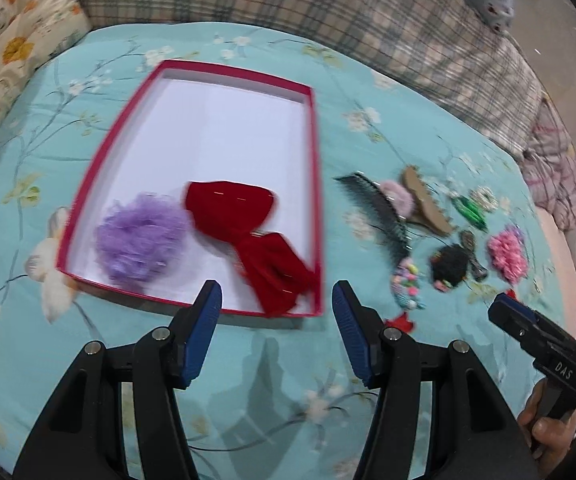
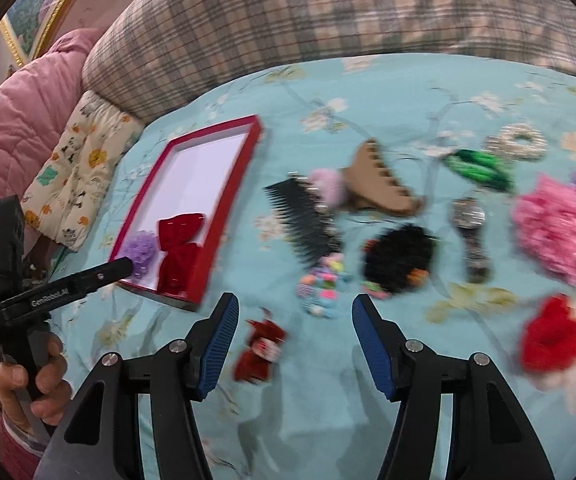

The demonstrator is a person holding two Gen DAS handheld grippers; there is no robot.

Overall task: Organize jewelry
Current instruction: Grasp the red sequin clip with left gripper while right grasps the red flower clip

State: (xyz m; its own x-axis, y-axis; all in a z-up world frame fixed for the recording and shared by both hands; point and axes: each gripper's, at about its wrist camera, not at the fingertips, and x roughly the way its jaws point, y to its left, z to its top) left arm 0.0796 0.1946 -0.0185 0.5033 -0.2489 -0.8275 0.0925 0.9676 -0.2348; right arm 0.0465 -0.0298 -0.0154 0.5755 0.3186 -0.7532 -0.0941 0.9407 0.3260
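We hold the left gripper (image 1: 276, 300) spread and empty just short of the near edge of the red tray (image 1: 316, 184), where a purple scrunchie (image 1: 140, 236) and a red bow (image 1: 248, 232) already lie, probably because they were sorted first. Ahead and right of the tray, the black comb (image 2: 308, 220), tan claw clip (image 2: 380, 188) and pink scrunchie (image 2: 556, 228) wait loose on the bedsheet (image 2: 288, 420). Our right gripper (image 2: 294, 320) is spread too, pinching nothing, with a small red clip (image 2: 260, 348) just beside its left finger, likely the next pick.
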